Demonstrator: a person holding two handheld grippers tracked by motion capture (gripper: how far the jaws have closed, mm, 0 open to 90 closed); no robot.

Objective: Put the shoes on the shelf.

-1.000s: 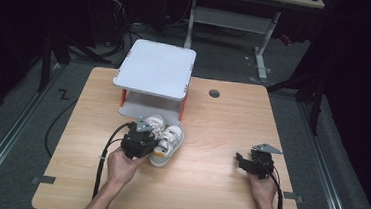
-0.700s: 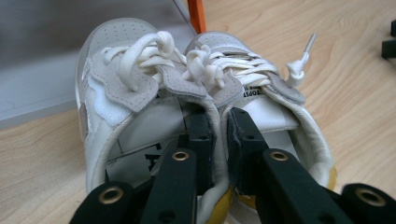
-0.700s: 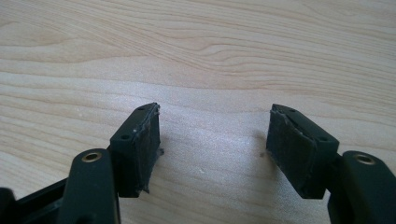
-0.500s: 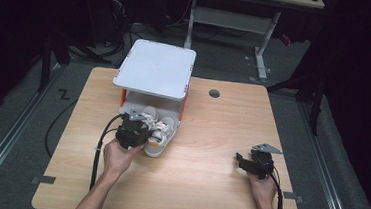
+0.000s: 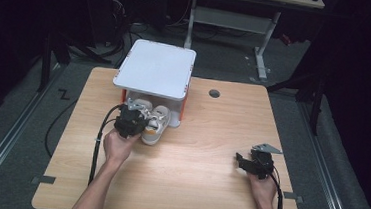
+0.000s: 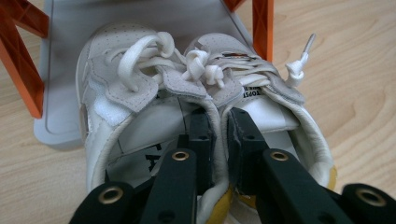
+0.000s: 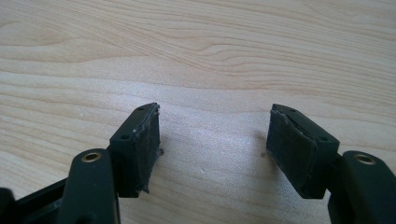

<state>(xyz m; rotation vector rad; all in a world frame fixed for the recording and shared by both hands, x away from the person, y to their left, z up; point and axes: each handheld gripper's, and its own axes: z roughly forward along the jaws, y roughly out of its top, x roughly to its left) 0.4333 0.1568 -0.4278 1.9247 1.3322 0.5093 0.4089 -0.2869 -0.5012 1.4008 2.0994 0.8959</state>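
Guessing step: sliding shoes [image 6: 201, 107] under rack [image 5: 155, 69]. Toes already in on rack's grey base, between orange legs; heels out my side.

Left gripper [image 6: 219, 135] clamps both inner collars together, one finger in each shoe. Left hand [image 5: 116, 145] just before rack, forearm reaching in from table [image 5: 207, 181] edge.

Next, my call: push deeper, square to rack, then release; watch laces on right leg.

Right gripper [image 7: 212, 149] fingers wide, empty, low over bare table well right of rack.

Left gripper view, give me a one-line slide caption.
Left gripper pinches the inner collars of two white shoes, toes on a grey shelf between orange legs.
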